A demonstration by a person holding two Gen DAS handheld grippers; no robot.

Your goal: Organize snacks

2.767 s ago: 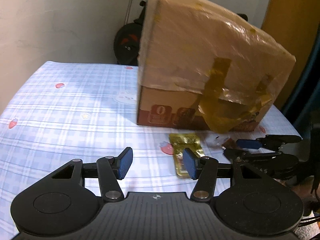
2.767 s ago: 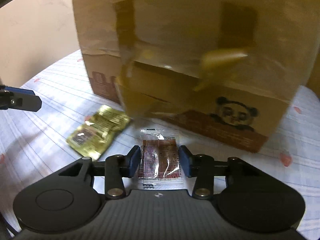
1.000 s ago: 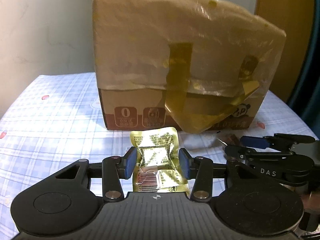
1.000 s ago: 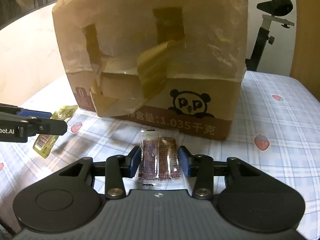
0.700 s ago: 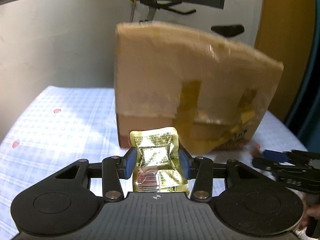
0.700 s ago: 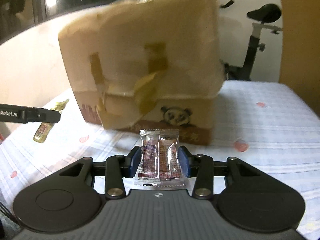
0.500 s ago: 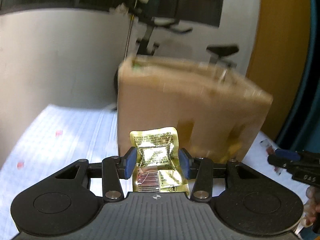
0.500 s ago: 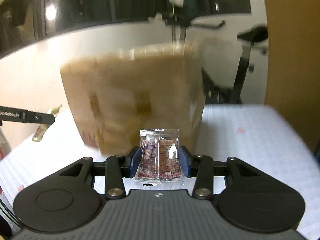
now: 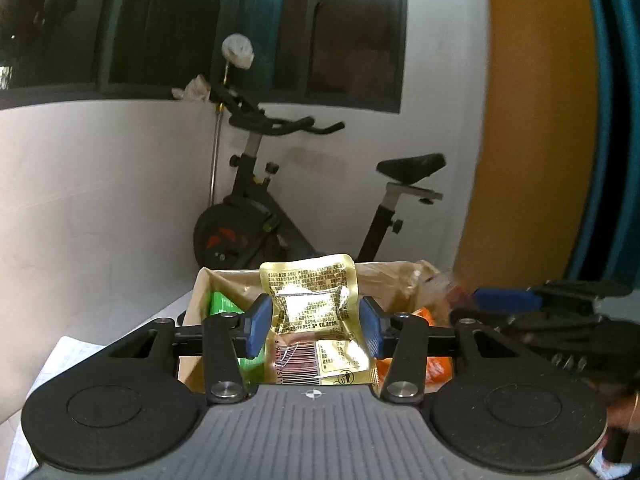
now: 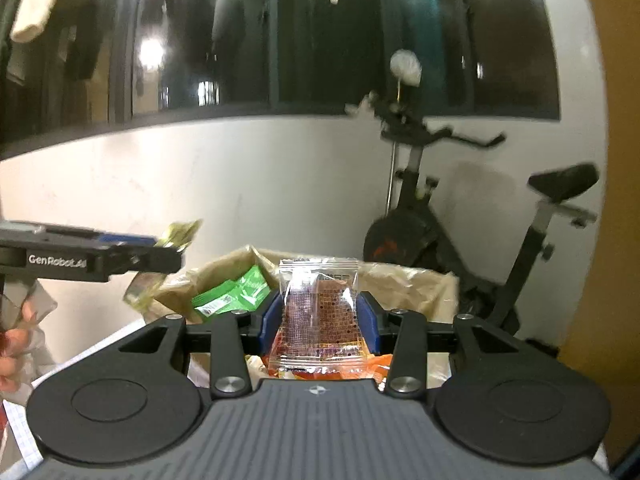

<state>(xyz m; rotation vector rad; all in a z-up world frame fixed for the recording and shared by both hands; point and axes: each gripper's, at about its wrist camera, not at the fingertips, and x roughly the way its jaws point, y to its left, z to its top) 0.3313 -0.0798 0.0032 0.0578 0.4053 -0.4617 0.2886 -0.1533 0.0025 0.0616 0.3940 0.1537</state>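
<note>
- Left gripper (image 9: pixel 313 327) of mine pinches a crinkled gold foil snack packet (image 9: pixel 310 312) over the open brown cardboard box (image 10: pixel 408 280).
- Right gripper (image 10: pixel 318 327) clamps a clear plastic packet of reddish snack (image 10: pixel 318 316) above that box too.
- Risk, I reckon: dropping early near the box rim, so a packet slides outside.
- Box mouth looks roomy; the grippers sit close together.

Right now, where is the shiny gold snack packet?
The gold packet sits between the left gripper's blue pads, above the open cardboard box, before the exercise bike.
</note>
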